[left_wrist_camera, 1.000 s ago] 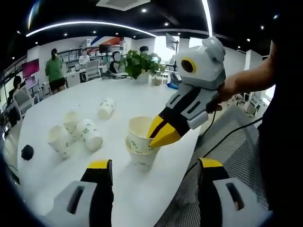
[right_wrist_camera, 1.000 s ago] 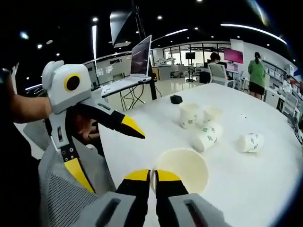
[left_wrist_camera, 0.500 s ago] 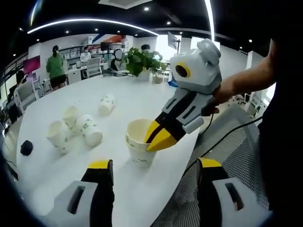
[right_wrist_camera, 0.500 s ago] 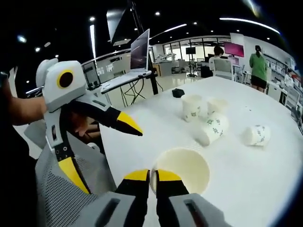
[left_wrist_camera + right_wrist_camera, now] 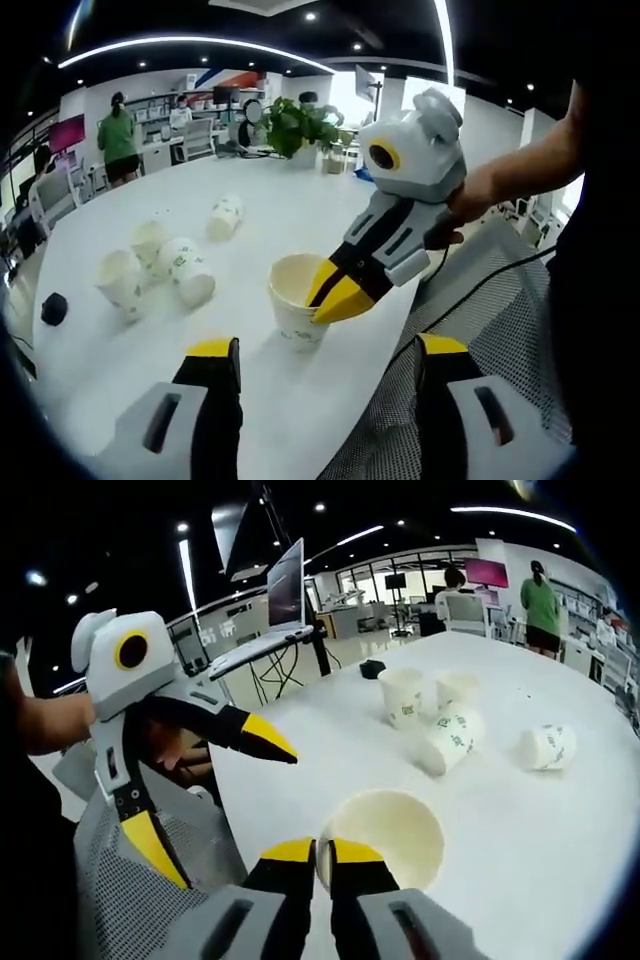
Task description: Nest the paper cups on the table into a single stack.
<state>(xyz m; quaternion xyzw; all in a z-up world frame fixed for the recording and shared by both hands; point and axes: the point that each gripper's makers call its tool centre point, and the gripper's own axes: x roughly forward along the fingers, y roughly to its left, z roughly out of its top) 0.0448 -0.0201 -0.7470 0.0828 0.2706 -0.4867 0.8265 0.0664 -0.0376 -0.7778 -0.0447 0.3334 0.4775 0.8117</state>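
Observation:
A white paper cup [image 5: 292, 305] stands upright near the table's edge, nested in another so the two read as one short stack. My right gripper [image 5: 335, 296] is shut on its near rim, one jaw inside and one outside. In the right gripper view the same cup [image 5: 392, 832] opens upward just beyond my right gripper [image 5: 320, 855]. My left gripper [image 5: 325, 350] is open and holds nothing, a little short of the stack. It shows again as the left gripper [image 5: 205, 795], off the table's edge. Several loose cups [image 5: 185, 272] lie and stand further along the table.
The white table [image 5: 110, 370] ends just right of the stack, above a mesh chair [image 5: 500, 330]. A black puck [image 5: 52, 308] lies by the loose cups [image 5: 448, 742]. A potted plant [image 5: 295, 125] stands at the far end. A laptop [image 5: 285, 590] sits on a side desk.
The cup in my right gripper has sunk into the cup under it, so the stack stands lower. The left gripper has kept its place and stays open.

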